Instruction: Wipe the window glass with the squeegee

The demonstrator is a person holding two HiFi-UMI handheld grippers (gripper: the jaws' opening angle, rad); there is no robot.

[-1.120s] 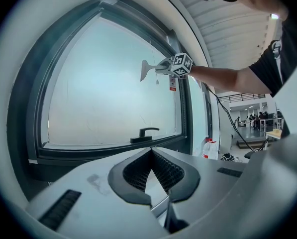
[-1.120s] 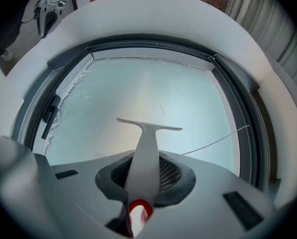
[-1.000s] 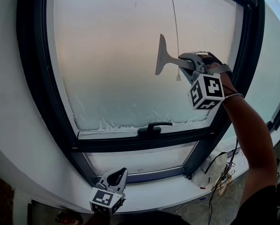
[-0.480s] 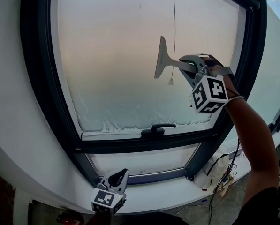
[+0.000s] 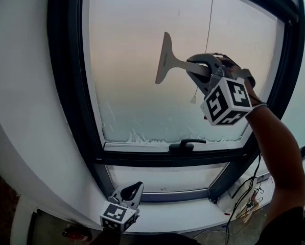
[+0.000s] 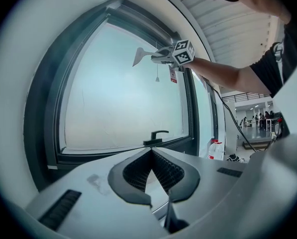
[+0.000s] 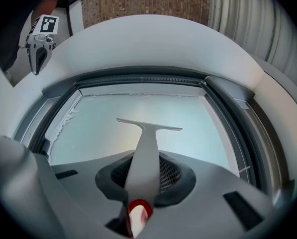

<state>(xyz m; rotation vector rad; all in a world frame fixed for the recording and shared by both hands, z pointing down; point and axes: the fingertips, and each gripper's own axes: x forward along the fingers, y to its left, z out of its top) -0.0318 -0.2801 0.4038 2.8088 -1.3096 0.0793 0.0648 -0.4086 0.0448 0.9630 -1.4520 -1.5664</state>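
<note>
Squeegee [image 5: 165, 60] is clamped by its grip in the right claw [image 5: 193, 68], with the blade upright at the glass [image 5: 126, 60] just ahead of the jaws. Whether the rubber presses on the pane I cannot tell.

Far left of that claw and low down, the left claw [image 5: 136, 187] hangs by the sill [image 5: 178, 213], tips together with nothing between them, well apart from the work. Above it runs the dark frame [image 5: 65, 86]. Just inside the frame, a band of white residue [image 5: 124, 134] clings down the left edge and along the bottom of the pane, below the right claw.

Next comes the blade. A second ago it stood just beside the cord [image 5: 209, 14]. It has since slid leftward across the pane, and the cord now drops behind the right claw. Its height has hardly changed.

I judge this to be a sideways stroke in progress. The stretch between the blade and the left frame is not yet covered, and the residue at the edges looks untouched.

Below the right claw sits the latch [image 5: 185, 145], and to the claw's right the arm [image 5: 275, 152] reaches up from the lower corner
</note>
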